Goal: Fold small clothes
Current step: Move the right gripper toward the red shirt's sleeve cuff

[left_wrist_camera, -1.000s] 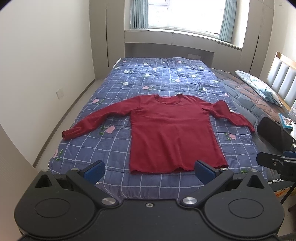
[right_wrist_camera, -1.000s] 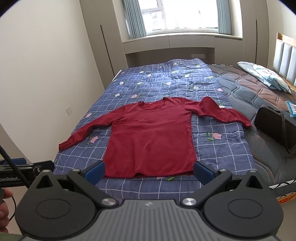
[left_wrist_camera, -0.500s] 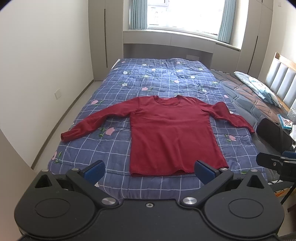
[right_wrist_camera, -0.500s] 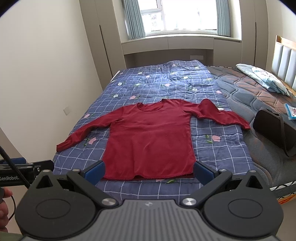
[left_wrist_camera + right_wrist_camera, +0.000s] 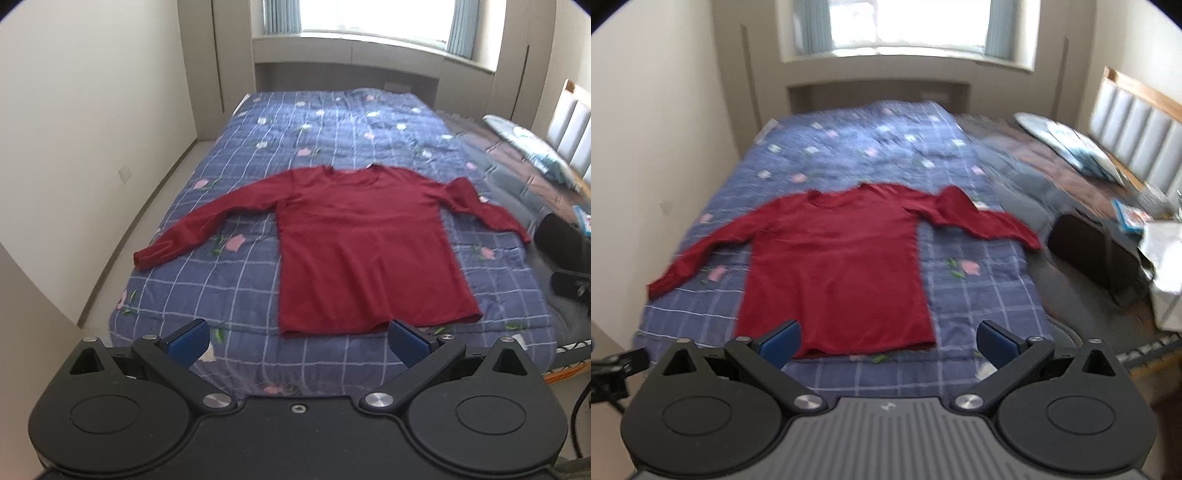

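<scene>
A dark red long-sleeved shirt (image 5: 365,247) lies flat on the blue checked quilt (image 5: 236,284), both sleeves spread out, the right sleeve bent at the elbow. It also shows in the right wrist view (image 5: 838,266). My left gripper (image 5: 297,341) is open and empty, held above the bed's near edge in front of the shirt's hem. My right gripper (image 5: 888,341) is open and empty, also short of the hem, a little to the right of the left one.
The bed fills the room between a wall on the left and a padded headboard (image 5: 1137,125) on the right. A pillow (image 5: 1071,147), a black bag (image 5: 1093,254) and papers (image 5: 1163,254) lie on the bed's right side. A window (image 5: 373,18) is at the far end.
Both grippers have swung to the right and moved slightly closer to the bed; the right wrist view is blurred by motion. The shirt has not moved.
</scene>
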`<move>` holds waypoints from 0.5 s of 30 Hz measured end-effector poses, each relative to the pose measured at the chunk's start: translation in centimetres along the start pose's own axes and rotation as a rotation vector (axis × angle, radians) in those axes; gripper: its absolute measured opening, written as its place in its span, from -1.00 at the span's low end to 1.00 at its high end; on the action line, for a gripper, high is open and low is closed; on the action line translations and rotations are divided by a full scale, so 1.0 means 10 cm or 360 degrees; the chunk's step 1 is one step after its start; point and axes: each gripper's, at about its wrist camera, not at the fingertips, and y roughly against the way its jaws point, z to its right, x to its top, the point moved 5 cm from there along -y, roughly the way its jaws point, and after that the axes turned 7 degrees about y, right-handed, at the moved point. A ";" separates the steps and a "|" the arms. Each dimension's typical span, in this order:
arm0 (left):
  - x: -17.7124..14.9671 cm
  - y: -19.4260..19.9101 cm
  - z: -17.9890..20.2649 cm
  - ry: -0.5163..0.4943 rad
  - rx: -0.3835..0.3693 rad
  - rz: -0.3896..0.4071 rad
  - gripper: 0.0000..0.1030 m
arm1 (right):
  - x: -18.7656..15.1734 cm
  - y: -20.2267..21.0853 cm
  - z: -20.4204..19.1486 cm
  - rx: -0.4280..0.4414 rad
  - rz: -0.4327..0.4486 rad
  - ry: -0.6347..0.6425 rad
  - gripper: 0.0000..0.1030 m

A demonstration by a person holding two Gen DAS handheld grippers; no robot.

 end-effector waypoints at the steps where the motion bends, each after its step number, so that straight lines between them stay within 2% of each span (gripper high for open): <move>1: 0.02 -0.03 -0.04 0.0004 0.0011 -0.0012 0.99 | 0.02 -0.02 0.03 -0.0021 -0.0030 -0.0021 1.00; 6: 0.07 -0.17 -0.16 -0.0006 0.0120 -0.0088 0.99 | 0.19 -0.08 0.19 -0.0065 -0.0075 -0.0094 1.00; 10: 0.09 -0.35 -0.26 -0.0019 0.0267 -0.0215 0.99 | 0.37 -0.08 0.27 -0.0065 -0.0018 -0.0100 1.00; 15: 0.22 -0.49 -0.35 0.0046 0.0341 -0.0280 0.99 | 0.64 -0.19 0.39 -0.0031 0.0040 -0.0122 1.00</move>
